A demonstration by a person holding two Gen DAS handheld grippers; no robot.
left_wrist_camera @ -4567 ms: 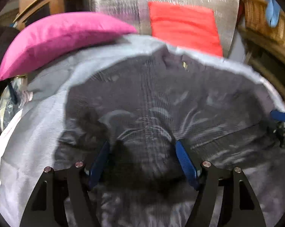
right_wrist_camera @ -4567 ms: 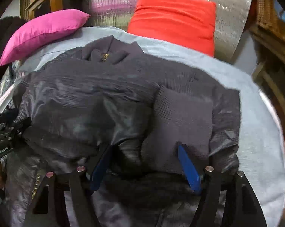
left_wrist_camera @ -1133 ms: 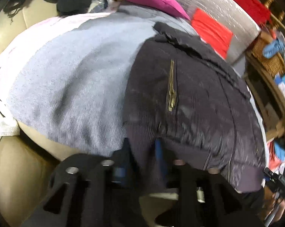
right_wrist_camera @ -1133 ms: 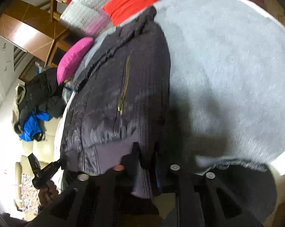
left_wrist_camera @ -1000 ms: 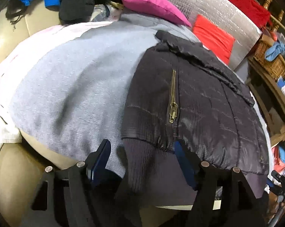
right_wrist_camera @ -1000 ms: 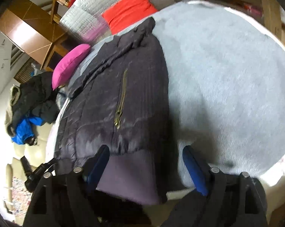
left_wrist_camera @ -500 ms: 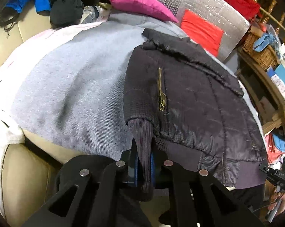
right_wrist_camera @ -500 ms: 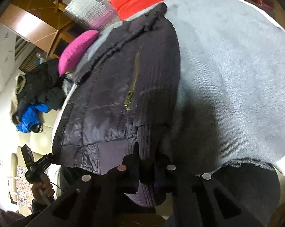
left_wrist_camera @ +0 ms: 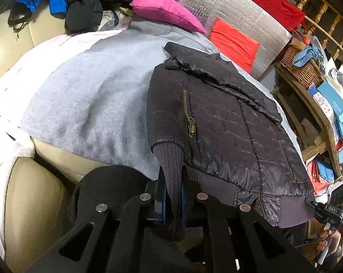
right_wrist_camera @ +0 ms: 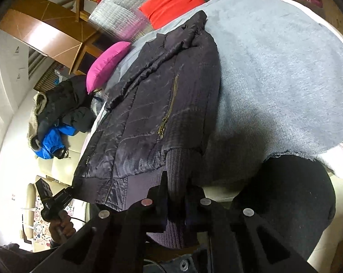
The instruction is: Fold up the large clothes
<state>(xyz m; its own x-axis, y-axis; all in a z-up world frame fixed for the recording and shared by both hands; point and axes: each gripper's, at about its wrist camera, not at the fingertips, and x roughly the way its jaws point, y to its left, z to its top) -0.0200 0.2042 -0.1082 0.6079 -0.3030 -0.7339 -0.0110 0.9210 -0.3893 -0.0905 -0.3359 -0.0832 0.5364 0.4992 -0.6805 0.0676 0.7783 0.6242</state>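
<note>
Nearest in the left wrist view: left tool (left_wrist_camera: 171, 195) clamped on the ribbed knit hem (left_wrist_camera: 171, 170) at one bottom corner of the dark quilted jacket (left_wrist_camera: 228, 122), a fold of rib pinched between the blue pads. Same in the right wrist view: right tool (right_wrist_camera: 176, 195) closed on the ribbed band (right_wrist_camera: 180, 166) at the other bottom corner. Beyond the pads, jacket lying flat, front up, sleeves tucked out of sight, brass pocket zip (left_wrist_camera: 189, 118) just above the left corner, collar farthest away. Underneath, a grey blanket (left_wrist_camera: 91, 95) spread over a beige couch (left_wrist_camera: 30, 200). Farther off, a pink cushion (left_wrist_camera: 164, 11), a red cushion (left_wrist_camera: 235, 41) against silver foil sheeting, a heap of dark and blue clothes (left_wrist_camera: 76, 0) to one side.

Handling, judged from looks: soft, padded, light for its bulk; shiny shell likely slick against pads, springy enough to puff back open. Ribbed hem the better hold, grippy and thick. Lifting both corners evenly and carrying hem toward collar likely to make a clean half-fold; pressing down afterward probably needed.
</note>
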